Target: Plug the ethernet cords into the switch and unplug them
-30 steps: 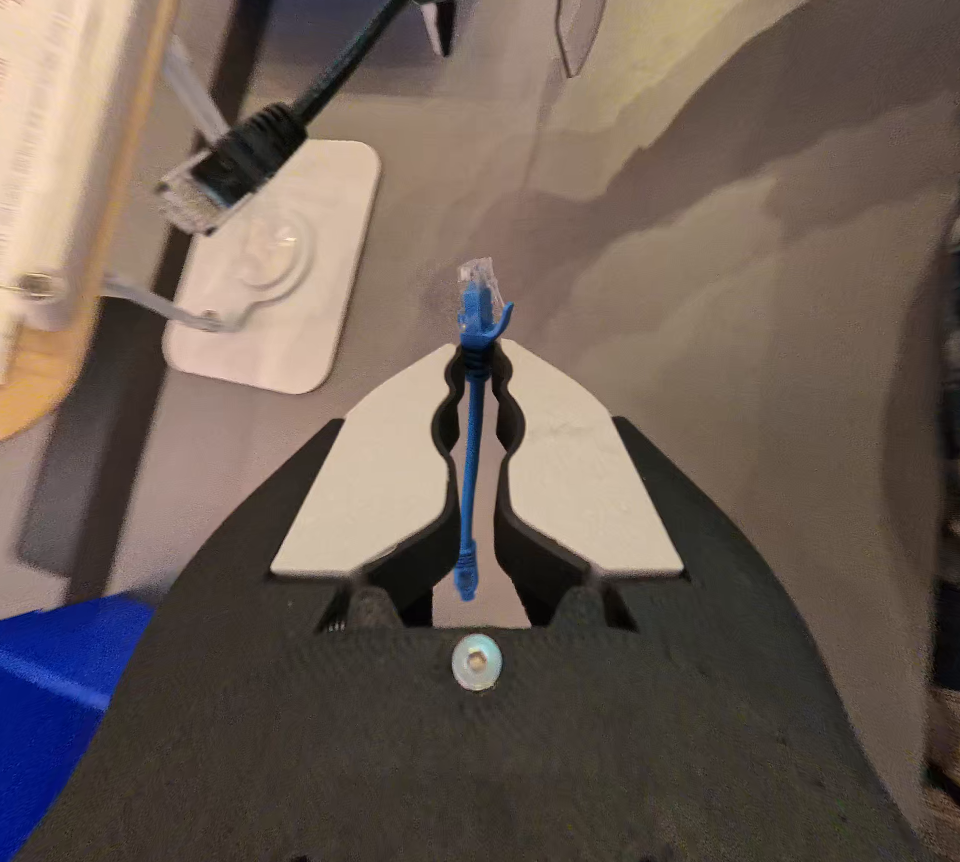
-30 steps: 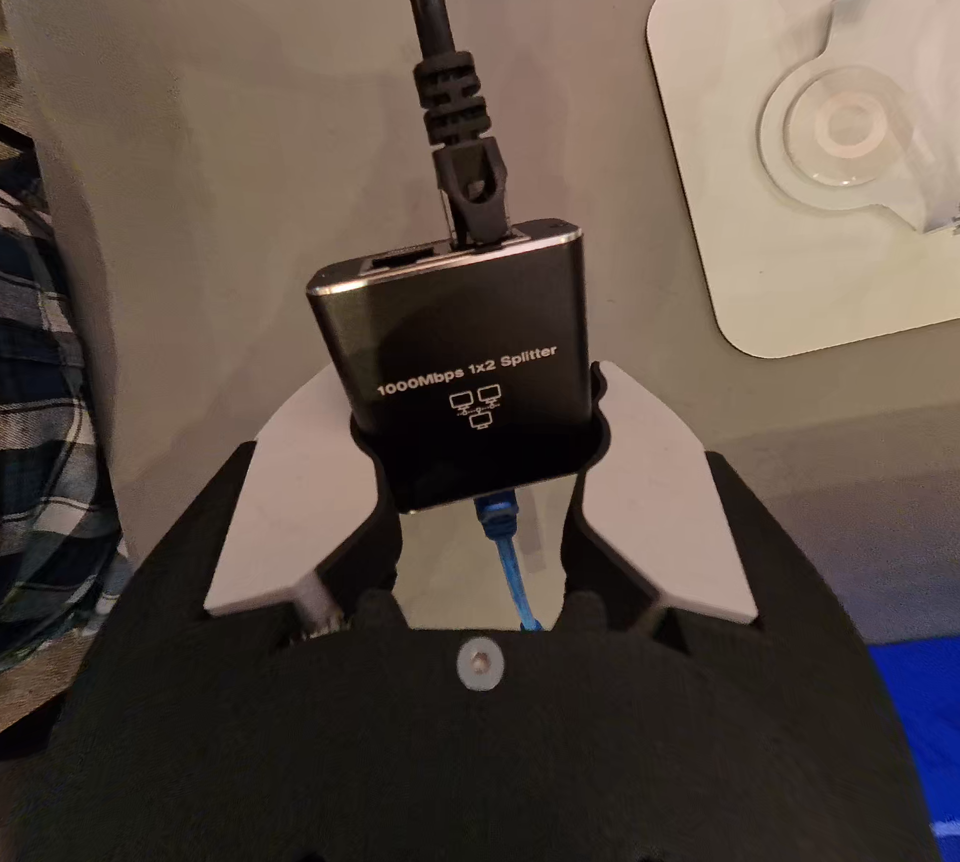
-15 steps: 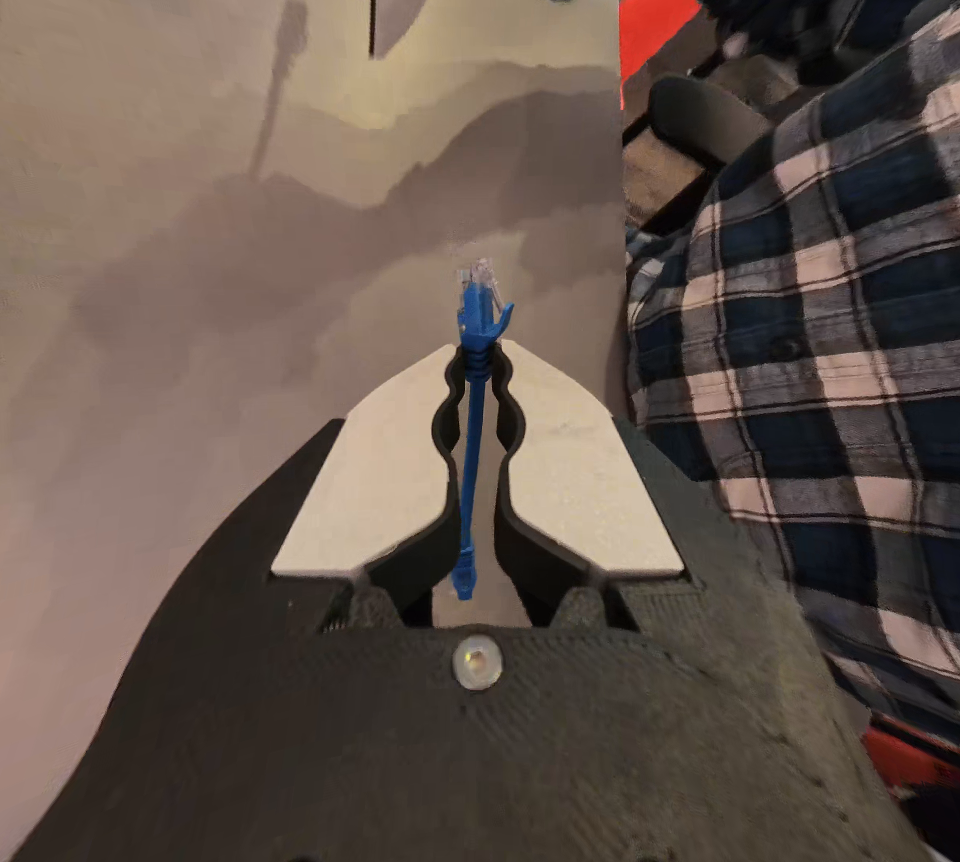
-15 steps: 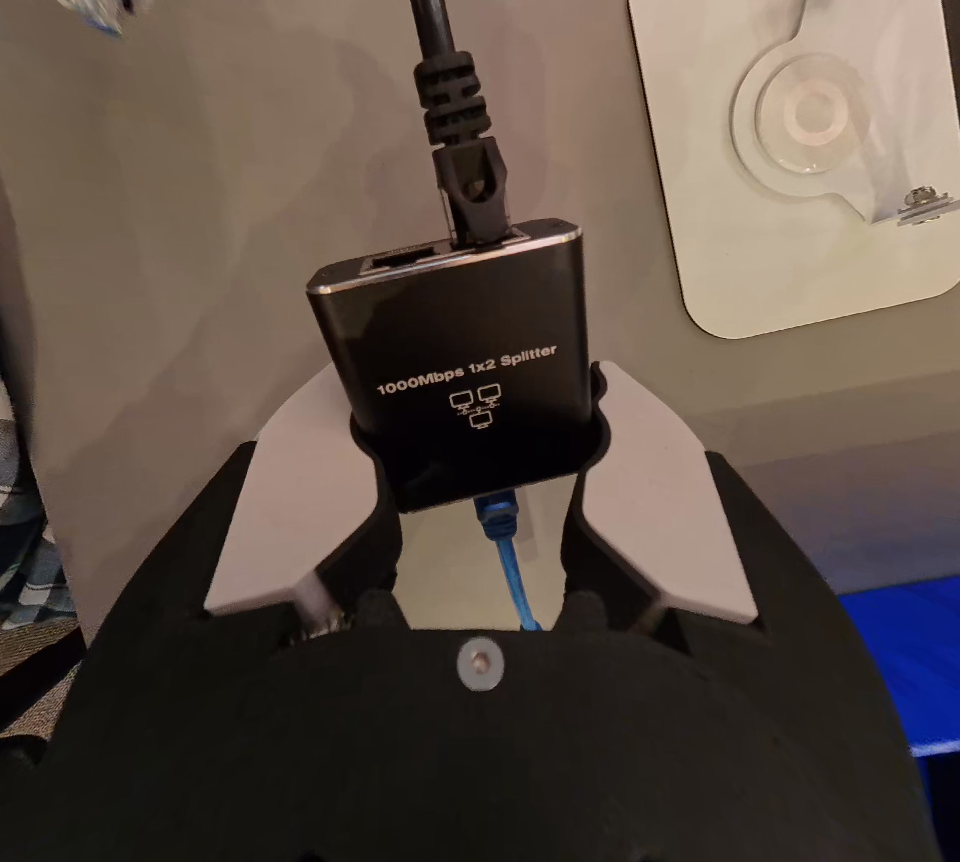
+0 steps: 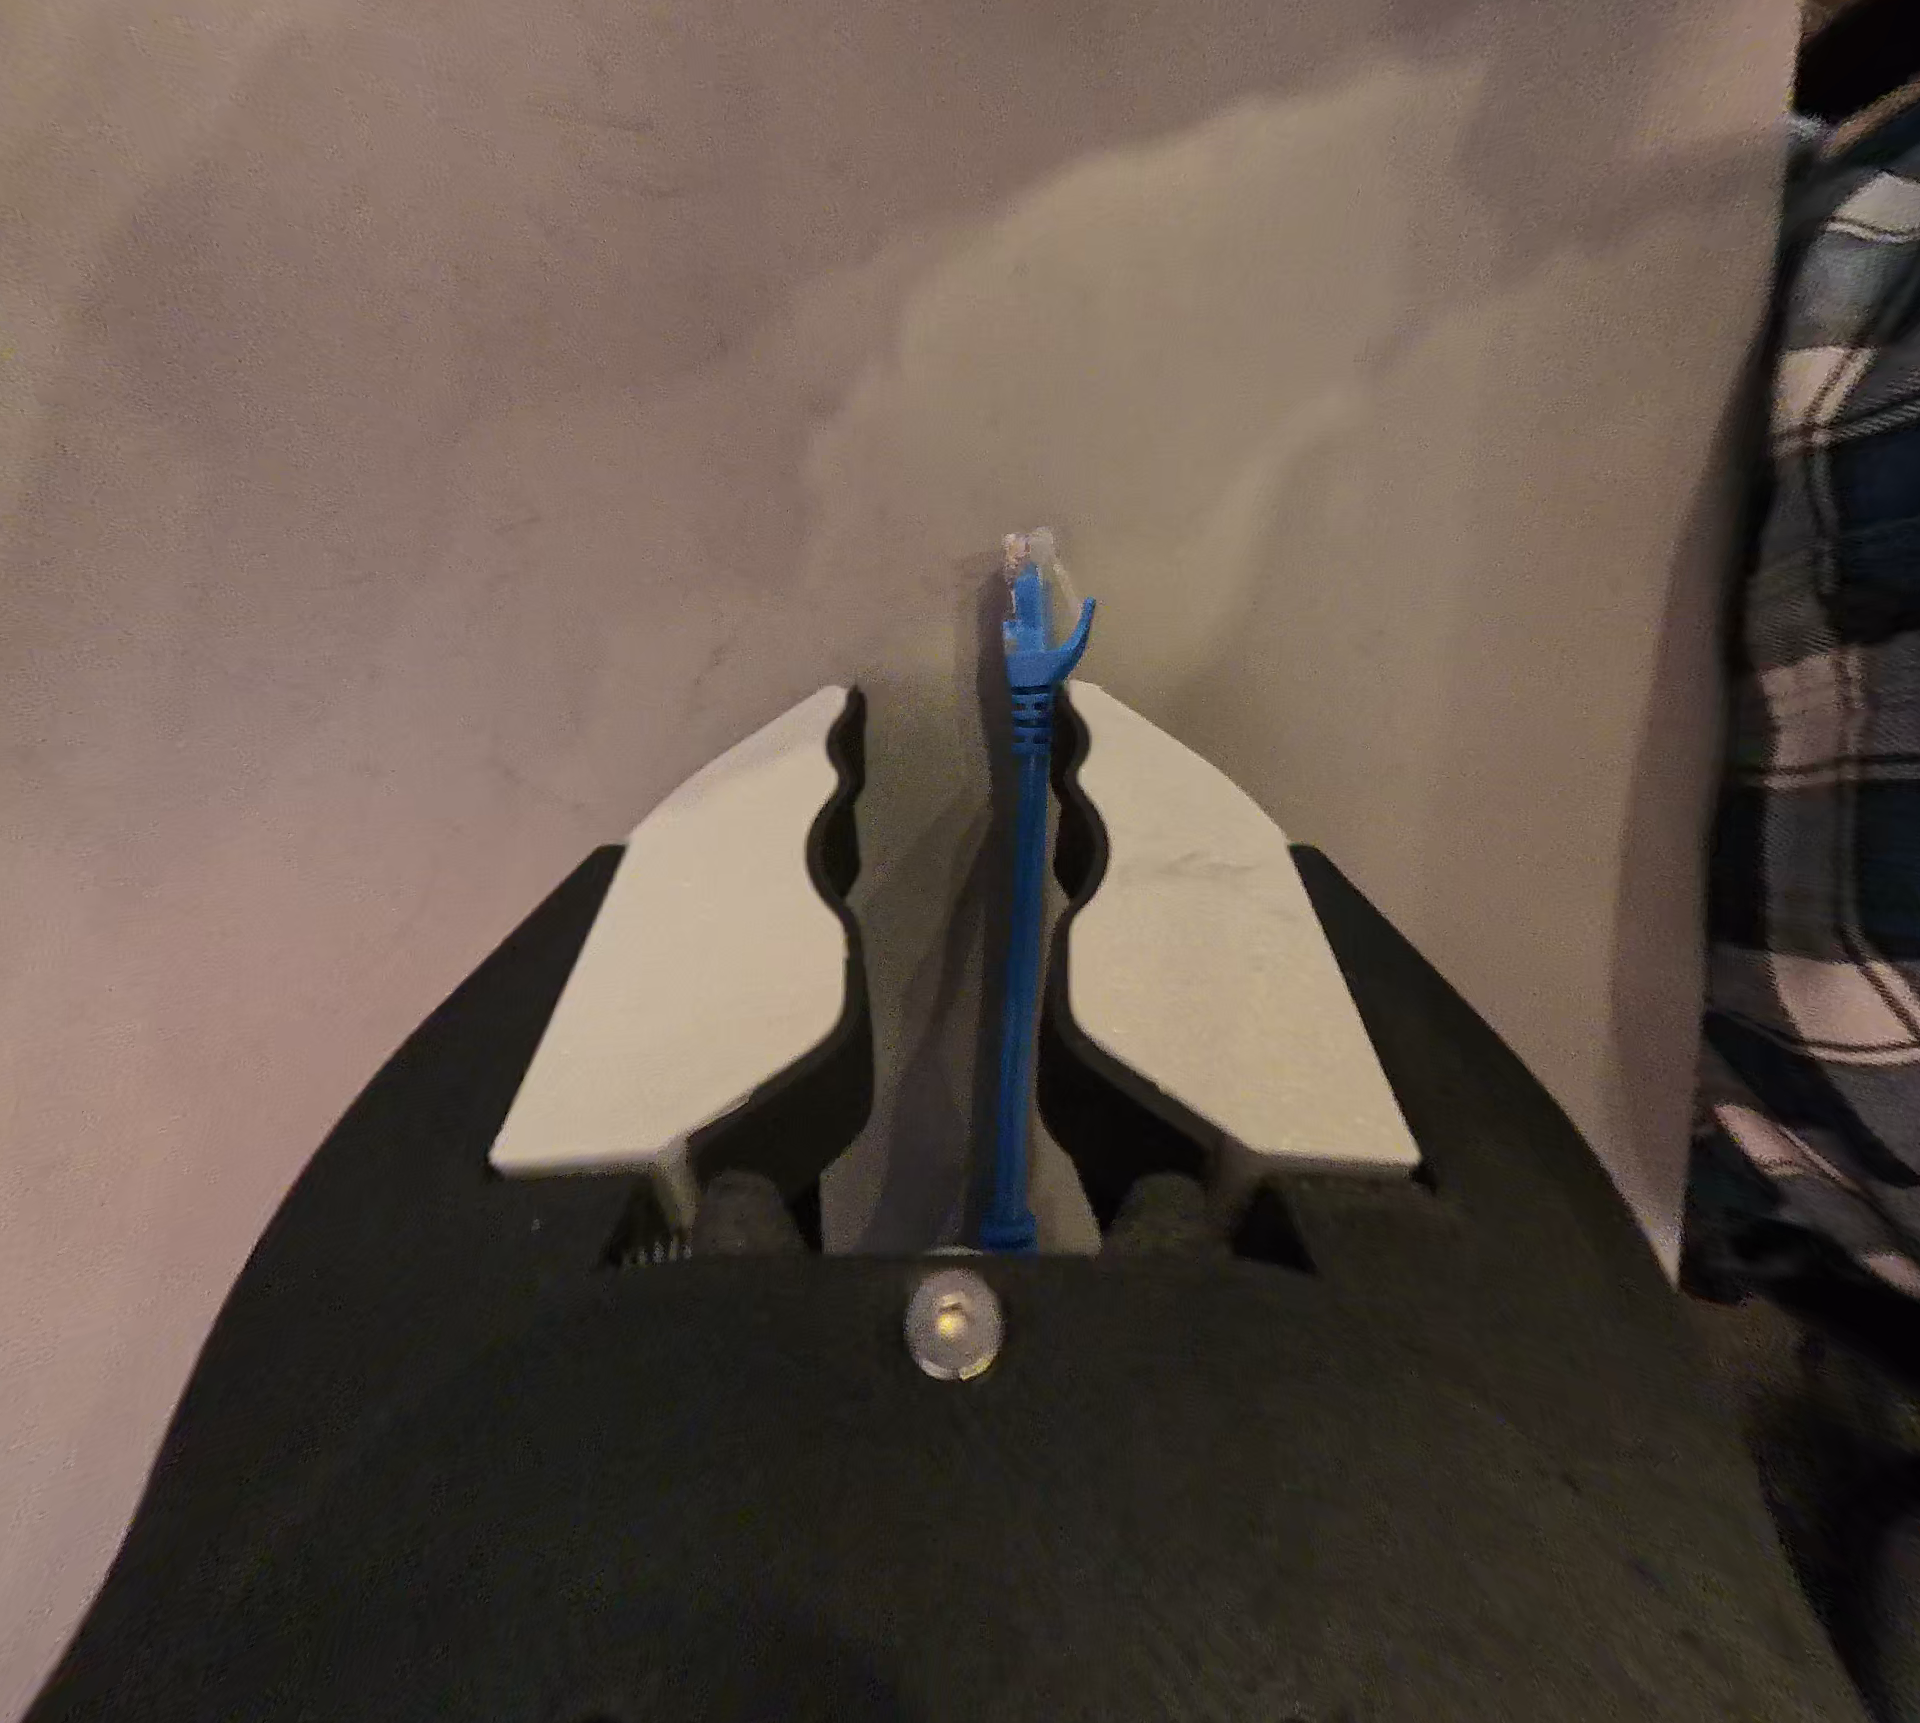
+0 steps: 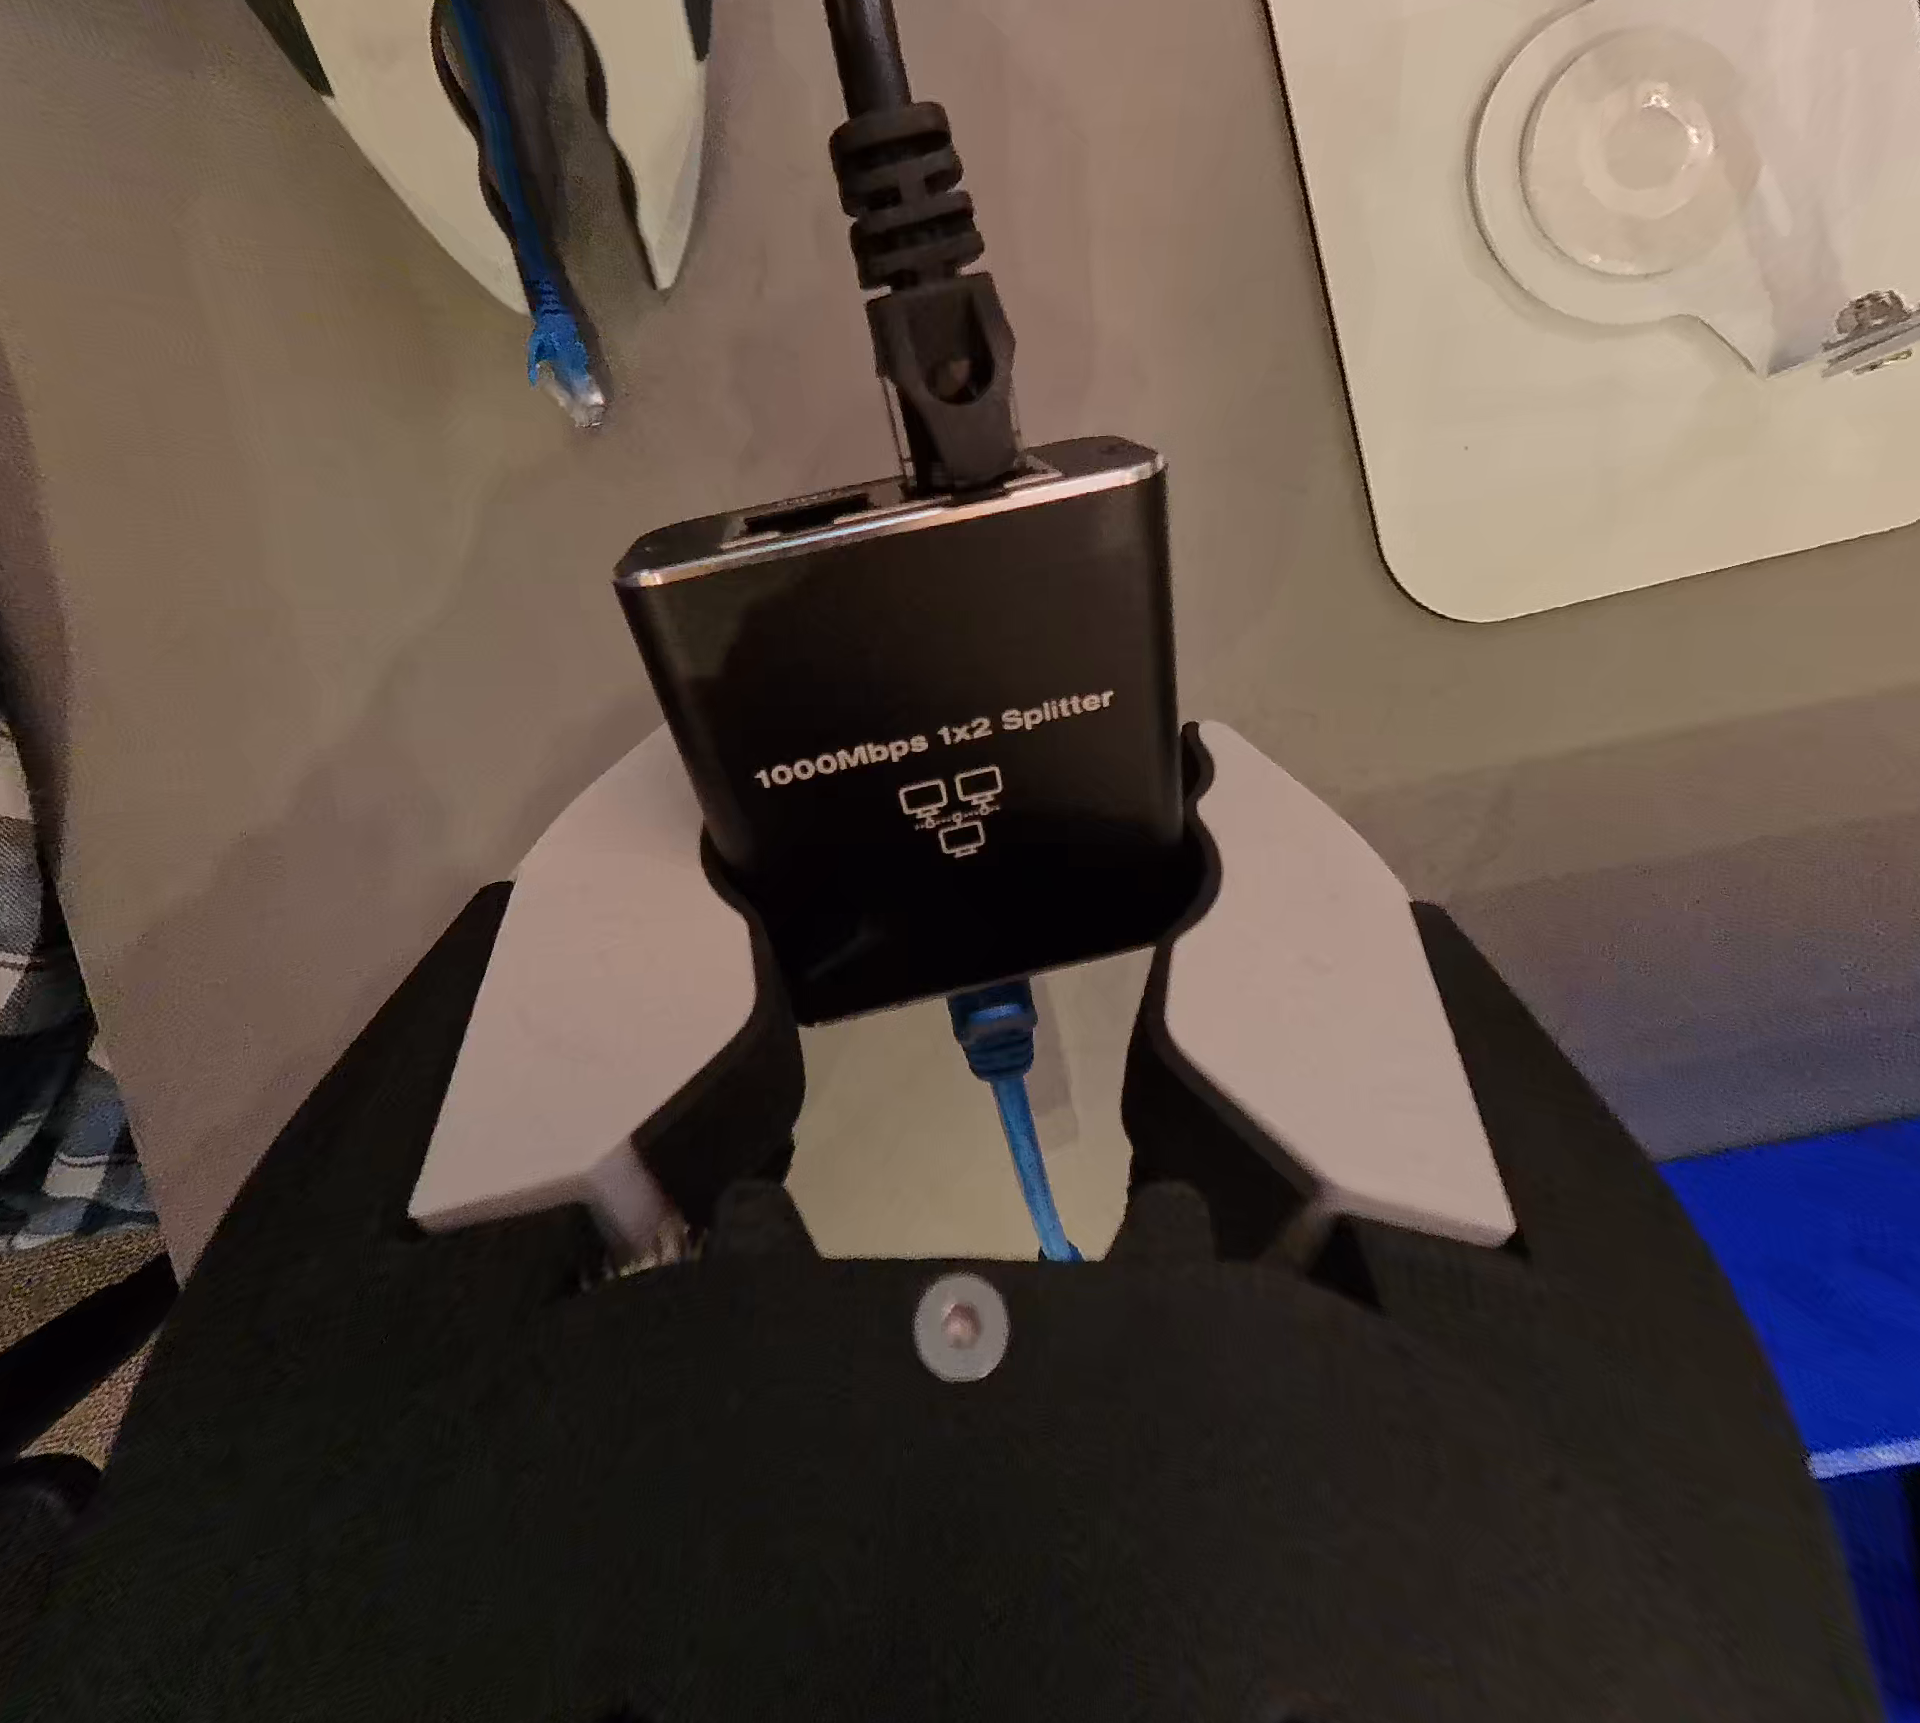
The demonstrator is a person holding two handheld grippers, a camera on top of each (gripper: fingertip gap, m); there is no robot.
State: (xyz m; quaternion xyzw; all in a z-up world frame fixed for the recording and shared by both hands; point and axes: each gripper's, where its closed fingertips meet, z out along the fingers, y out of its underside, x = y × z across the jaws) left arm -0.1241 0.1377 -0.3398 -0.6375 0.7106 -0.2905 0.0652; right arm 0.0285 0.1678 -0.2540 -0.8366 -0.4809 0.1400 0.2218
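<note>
Right gripper (image 6: 956, 842) clamps the black switch (image 6: 914, 738) at its near end, ports facing away from you so they can be reached. Black cord (image 6: 914, 219) seated in the far right port; left port free. Left gripper (image 5: 961, 717) stands wide: the blue cord (image 5: 1023, 894) leans only on its right finger (image 5: 1164, 894), so it looks unclamped.
</note>
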